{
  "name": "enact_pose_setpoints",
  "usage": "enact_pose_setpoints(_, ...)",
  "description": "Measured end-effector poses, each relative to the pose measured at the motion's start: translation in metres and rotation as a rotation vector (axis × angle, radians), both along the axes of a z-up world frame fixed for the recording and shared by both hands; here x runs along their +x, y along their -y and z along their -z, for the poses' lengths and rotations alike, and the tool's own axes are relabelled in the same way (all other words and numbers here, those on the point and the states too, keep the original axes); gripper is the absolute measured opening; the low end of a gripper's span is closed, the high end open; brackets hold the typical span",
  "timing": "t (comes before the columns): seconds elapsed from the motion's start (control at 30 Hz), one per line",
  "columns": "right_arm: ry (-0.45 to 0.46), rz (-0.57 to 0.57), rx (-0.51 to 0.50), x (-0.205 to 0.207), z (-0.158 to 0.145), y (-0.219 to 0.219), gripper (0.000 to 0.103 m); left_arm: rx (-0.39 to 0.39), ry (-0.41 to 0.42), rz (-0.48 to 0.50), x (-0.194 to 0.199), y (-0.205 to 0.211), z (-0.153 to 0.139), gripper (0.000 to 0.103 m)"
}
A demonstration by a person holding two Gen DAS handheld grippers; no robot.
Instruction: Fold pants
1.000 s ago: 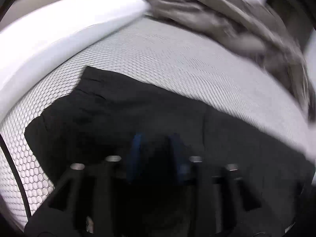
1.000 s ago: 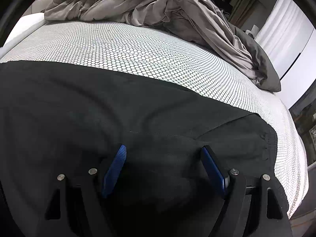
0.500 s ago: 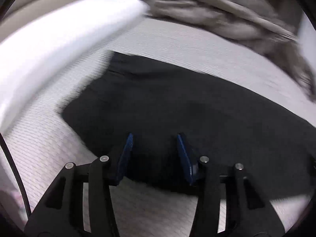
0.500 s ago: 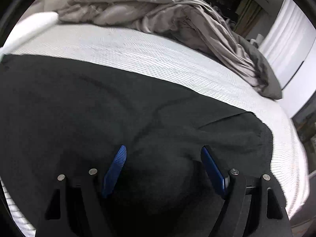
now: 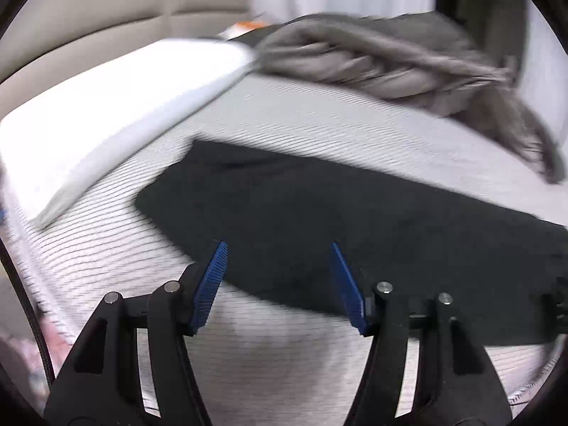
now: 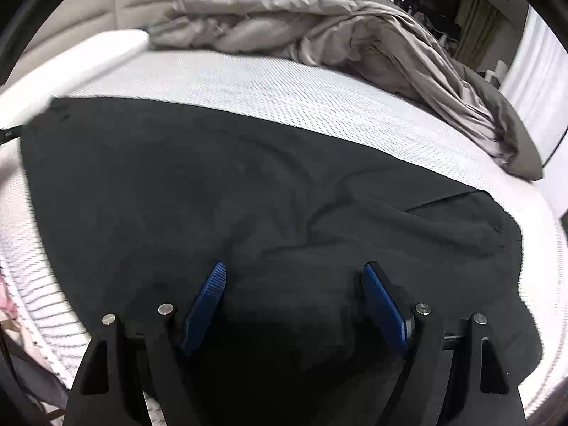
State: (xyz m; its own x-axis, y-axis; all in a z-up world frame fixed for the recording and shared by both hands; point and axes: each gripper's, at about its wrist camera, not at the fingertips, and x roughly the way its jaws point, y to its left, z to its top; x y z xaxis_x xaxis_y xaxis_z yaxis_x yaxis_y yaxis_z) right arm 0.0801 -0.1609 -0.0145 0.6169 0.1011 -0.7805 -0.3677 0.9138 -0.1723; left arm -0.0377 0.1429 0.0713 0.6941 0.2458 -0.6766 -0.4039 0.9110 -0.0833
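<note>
The black pants (image 5: 337,220) lie flat in a long band across the white patterned mattress (image 5: 319,120). My left gripper (image 5: 278,252) is open and empty, raised above the pants' near edge toward their left end. In the right wrist view the pants (image 6: 220,184) fill most of the frame, with a few creases near their right end. My right gripper (image 6: 294,271) is open and empty, just above the dark cloth.
A crumpled grey duvet (image 6: 319,28) lies along the far side of the bed, also in the left wrist view (image 5: 390,56). A white pillow (image 5: 117,106) sits at the left by the beige headboard (image 5: 106,17). The mattress edge (image 6: 35,284) drops off at lower left.
My left gripper opened, letting go of the pants, and pulled back and up from them. My right gripper stayed open and rose slightly. The pants now lie flat.
</note>
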Motion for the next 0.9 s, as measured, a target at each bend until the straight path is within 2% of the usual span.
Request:
enact_pose_setpoints(0.1,-0.038,-0.061,0.036,-0.011,0.004,-0.006,0.081,-0.034,0.015,0.188,0.036,0.046,-0.001,0.061)
enact_pose_setpoints(0.17,-0.024,-0.096,-0.025,-0.021,0.007,-0.009,0.081,-0.047,-0.036,0.3,0.064,0.084,0.011,0.063)
enact_pose_setpoints(0.23,-0.001,-0.096,-0.092,-0.027,0.007,0.001,0.081,-0.05,-0.132,0.375,0.08,0.111,0.03,0.063)
enact_pose_setpoints(0.3,0.001,-0.032,-0.122,-0.027,0.007,0.03,0.083,-0.011,-0.18,0.414,0.083,0.139,0.046,0.064)
enact_pose_setpoints(0.33,-0.015,0.03,-0.114,-0.024,0.007,0.055,0.084,0.039,-0.206,0.417,0.083,0.147,0.054,0.066)
enact_pose_setpoints(0.4,-0.013,0.149,-0.121,-0.021,0.006,0.096,0.085,0.105,-0.206,0.411,0.084,0.152,0.06,0.076)
enact_pose_setpoints(0.47,0.043,0.316,-0.252,-0.022,0.006,0.139,0.087,0.097,-0.209,0.395,0.086,0.146,0.067,0.08)
enact_pose_setpoints(0.5,0.06,0.373,-0.291,-0.024,0.006,0.156,0.088,0.075,-0.206,0.389,0.089,0.131,0.068,0.08)
enact_pose_setpoints(0.53,0.064,0.419,-0.276,-0.026,0.004,0.173,0.088,0.068,-0.203,0.382,0.089,0.131,0.066,0.079)
enact_pose_setpoints(0.6,0.045,0.483,-0.152,-0.031,-0.003,0.198,0.089,0.049,-0.182,0.381,0.096,0.132,0.067,0.079)
enact_pose_setpoints(0.67,0.066,0.504,-0.092,-0.036,-0.014,0.198,0.087,0.002,-0.138,0.402,0.111,0.128,0.055,0.079)
enact_pose_setpoints(0.77,0.121,0.394,0.011,-0.038,-0.03,0.165,0.087,-0.054,-0.068,0.47,0.118,0.161,0.036,0.079)
enact_pose_setpoints(0.83,0.095,0.319,0.095,-0.028,-0.03,0.139,0.087,-0.047,-0.058,0.523,0.125,0.194,0.034,0.079)
enact_pose_setpoints(0.9,0.057,0.252,0.116,-0.01,-0.024,0.11,0.087,-0.024,-0.082,0.564,0.139,0.218,0.039,0.079)
